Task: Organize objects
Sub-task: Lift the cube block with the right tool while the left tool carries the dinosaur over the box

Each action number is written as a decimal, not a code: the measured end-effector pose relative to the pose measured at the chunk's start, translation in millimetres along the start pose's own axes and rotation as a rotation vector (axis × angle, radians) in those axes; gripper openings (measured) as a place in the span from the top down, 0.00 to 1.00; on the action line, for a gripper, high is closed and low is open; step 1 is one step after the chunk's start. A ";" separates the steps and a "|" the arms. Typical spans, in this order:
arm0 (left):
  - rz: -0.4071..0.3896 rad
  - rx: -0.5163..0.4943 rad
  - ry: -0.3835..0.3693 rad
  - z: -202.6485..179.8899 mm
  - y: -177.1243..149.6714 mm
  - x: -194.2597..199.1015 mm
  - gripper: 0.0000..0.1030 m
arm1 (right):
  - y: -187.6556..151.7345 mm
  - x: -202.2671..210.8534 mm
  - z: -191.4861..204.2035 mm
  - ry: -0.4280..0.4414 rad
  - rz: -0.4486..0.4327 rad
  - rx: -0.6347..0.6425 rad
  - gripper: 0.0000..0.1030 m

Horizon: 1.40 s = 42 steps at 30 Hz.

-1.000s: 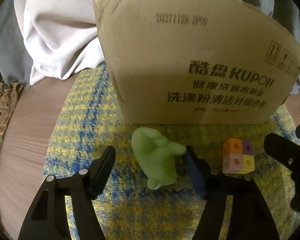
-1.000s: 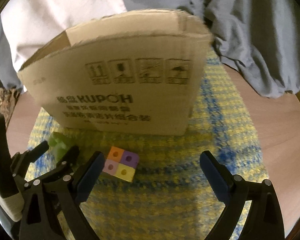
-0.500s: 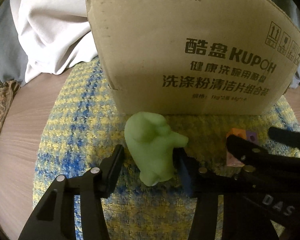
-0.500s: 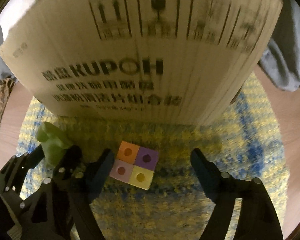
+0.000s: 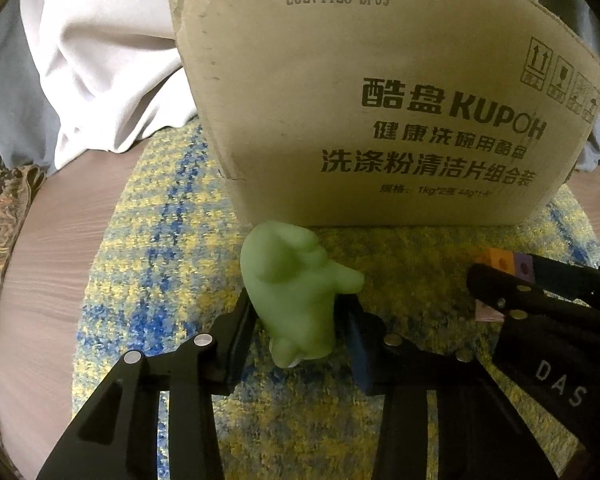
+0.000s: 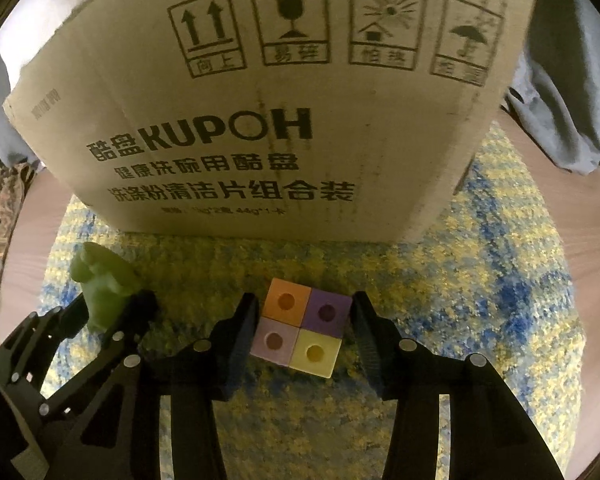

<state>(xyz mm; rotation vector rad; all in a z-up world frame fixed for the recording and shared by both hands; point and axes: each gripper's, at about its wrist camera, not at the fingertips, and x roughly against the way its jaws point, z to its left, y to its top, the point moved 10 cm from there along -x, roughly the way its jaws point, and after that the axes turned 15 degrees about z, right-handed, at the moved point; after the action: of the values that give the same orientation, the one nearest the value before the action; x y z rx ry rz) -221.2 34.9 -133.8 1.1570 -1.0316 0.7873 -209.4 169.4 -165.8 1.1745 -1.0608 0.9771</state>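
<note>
**A:** While both grabs are only starting, how far along is the sort?

**B:** Early, I'd say. Nothing lifted yet; both toys sit on the fuzzy blue-and-yellow woven mat (image 5: 148,264), in front of the tall brown corrugated cardboard box (image 5: 380,92). Can't see inside the box, so can't tell what's packed.

**A:** L tool?

**B:** Left gripper (image 5: 300,332) has jaws narrowing around the soft-looking pale green rubbery animal figure (image 5: 296,288); the fingers seem to touch its sides, prob. gripped.

**A:** R?

**B:** Right gripper (image 6: 304,328) is closing too, w/ the four-colour cube block (image 6: 302,326) between its jaws: orange, purple, lilac, yellow squares, each w/ a round hole, matte, hard-edged. The fingers sit just beside its sides, thin gaps left.

**A:** Left to do?

**B:** Lift both, likely drop them in the box.
</note>
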 end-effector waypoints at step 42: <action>-0.189 -0.011 0.001 -0.2 28.3 111.6 0.60 | -11.6 143.4 -14.5 0.017 -0.277 0.013 0.54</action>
<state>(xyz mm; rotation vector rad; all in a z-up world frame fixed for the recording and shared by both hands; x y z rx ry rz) -207.8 40.5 -19.6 1.2249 -0.9092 0.6320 -163.8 188.0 -29.9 1.2831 -0.8521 0.7763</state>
